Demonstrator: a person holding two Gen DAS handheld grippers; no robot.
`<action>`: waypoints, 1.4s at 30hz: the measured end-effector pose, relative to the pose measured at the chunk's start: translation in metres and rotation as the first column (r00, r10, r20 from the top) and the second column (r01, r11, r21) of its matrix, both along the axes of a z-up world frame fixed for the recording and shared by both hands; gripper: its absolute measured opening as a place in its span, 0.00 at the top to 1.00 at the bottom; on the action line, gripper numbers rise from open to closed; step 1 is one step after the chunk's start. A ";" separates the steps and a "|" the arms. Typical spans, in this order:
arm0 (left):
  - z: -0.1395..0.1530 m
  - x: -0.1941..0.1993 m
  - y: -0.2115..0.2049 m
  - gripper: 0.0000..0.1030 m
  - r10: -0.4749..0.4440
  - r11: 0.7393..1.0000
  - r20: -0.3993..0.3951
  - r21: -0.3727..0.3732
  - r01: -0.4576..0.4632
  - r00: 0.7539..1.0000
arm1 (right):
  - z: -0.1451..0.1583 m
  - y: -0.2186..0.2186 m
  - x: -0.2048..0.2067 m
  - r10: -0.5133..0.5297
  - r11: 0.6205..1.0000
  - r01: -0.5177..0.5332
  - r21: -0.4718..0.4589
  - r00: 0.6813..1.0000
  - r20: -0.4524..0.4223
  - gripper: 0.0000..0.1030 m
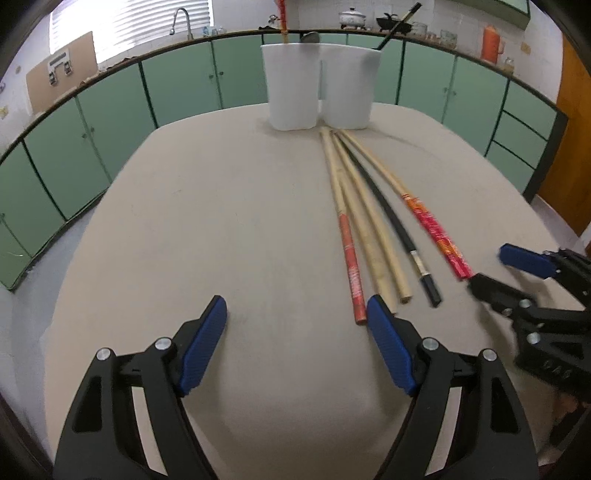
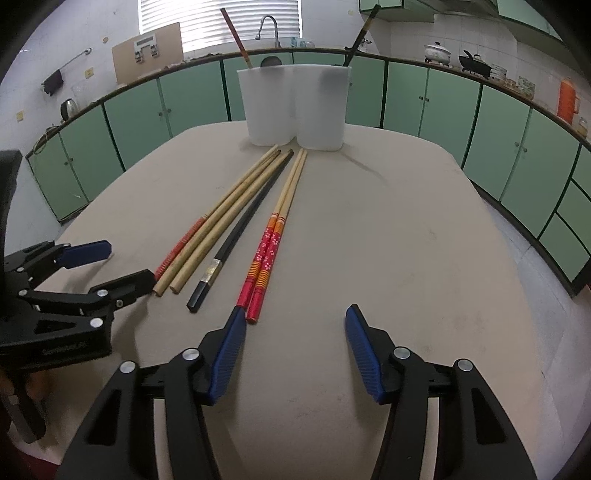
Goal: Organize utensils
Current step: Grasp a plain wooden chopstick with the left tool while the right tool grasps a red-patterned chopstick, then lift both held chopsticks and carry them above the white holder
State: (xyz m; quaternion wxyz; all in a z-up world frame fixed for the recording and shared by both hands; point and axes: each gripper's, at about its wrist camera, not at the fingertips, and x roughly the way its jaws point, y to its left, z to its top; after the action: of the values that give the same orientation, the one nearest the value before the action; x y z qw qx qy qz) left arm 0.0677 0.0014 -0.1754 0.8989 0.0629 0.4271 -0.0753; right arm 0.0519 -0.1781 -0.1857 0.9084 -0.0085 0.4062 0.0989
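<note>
Several chopsticks lie side by side on the beige table [image 1: 221,221]: a red-handled one [image 1: 351,266], plain bamboo ones [image 1: 373,236], a black one [image 1: 391,214] and a red flowered pair [image 2: 266,254]. Two white holders [image 1: 321,86] stand at the far edge, with a red-handled chopstick, a spoon and a black chopstick in them. My left gripper [image 1: 295,314] is open and empty, its right pad beside the red-handled chopstick's end. My right gripper [image 2: 295,317] is open and empty, its left pad at the end of the flowered pair.
Green cabinets [image 1: 110,110] run behind the table under a counter with a tap [image 2: 269,26], pots [image 2: 439,51] and an orange flask [image 2: 569,98]. The table [image 2: 406,240] shows bare cloth left and right of the chopsticks.
</note>
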 end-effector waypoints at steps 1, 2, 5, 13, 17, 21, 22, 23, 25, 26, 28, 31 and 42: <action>0.000 0.000 0.003 0.28 0.005 1.000 -0.002 -0.009 -0.005 1.000 | 0.000 -0.001 0.000 -0.003 1.000 0.003 0.001 1.000 0.000 0.46; 0.000 0.001 0.006 0.28 0.015 1.000 -0.005 -0.018 -0.015 1.000 | 0.000 -0.002 0.000 -0.006 1.000 0.006 0.005 1.000 0.000 0.46; 0.002 -0.001 0.006 0.29 0.017 1.000 0.000 -0.015 -0.017 1.000 | 0.001 -0.002 -0.001 -0.002 1.000 0.002 0.010 1.000 0.001 0.46; 0.001 -0.005 -0.001 0.38 -0.001 1.000 0.001 -0.027 0.001 1.000 | 0.000 0.005 -0.004 0.051 0.999 -0.051 0.016 0.999 0.005 0.64; 0.002 -0.006 -0.002 0.48 -0.007 0.999 0.003 -0.035 0.007 1.000 | 0.000 0.007 -0.005 0.052 0.998 -0.052 0.019 0.999 0.007 0.67; 0.001 -0.003 -0.006 0.60 -0.018 0.999 0.004 -0.038 0.018 1.000 | 0.000 0.011 -0.003 0.052 0.999 -0.052 0.005 0.999 0.009 0.74; 0.001 -0.002 -0.007 0.62 -0.019 0.999 0.004 -0.041 0.019 1.000 | 0.000 0.012 -0.002 0.050 0.999 -0.050 -0.004 0.999 0.010 0.76; 0.001 -0.001 -0.008 0.64 -0.020 0.999 0.005 -0.043 0.020 1.000 | 0.000 0.013 -0.002 0.046 0.999 -0.046 -0.016 0.999 0.011 0.79; 0.001 0.002 -0.008 0.66 -0.020 0.999 0.006 -0.043 0.020 1.000 | 0.000 0.012 -0.001 0.042 0.999 -0.041 -0.023 0.999 0.008 0.83; 0.001 0.002 -0.007 0.67 -0.019 0.999 0.006 -0.044 0.020 1.000 | 0.000 0.010 -0.001 0.037 0.999 -0.037 -0.023 0.999 0.007 0.83; 0.001 0.003 -0.005 0.70 -0.015 0.999 0.005 -0.048 0.015 1.000 | 0.001 0.007 0.000 0.026 1.000 -0.026 -0.016 1.000 0.004 0.83; 0.001 0.004 -0.005 0.70 -0.009 0.999 0.004 -0.047 0.009 1.000 | 0.001 0.005 0.001 0.026 1.000 -0.026 -0.005 1.000 0.001 0.83; 0.002 0.000 -0.010 0.95 -0.017 0.999 0.014 -0.040 0.018 1.000 | 0.002 0.002 -0.002 0.031 0.999 -0.031 0.023 1.000 0.000 0.94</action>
State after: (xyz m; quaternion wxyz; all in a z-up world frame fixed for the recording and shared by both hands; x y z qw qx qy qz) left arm 0.0681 -0.0085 -0.1730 0.9022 0.0493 0.4187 -0.0913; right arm 0.0504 -0.1759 -0.1841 0.9068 -0.0041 0.4049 0.1174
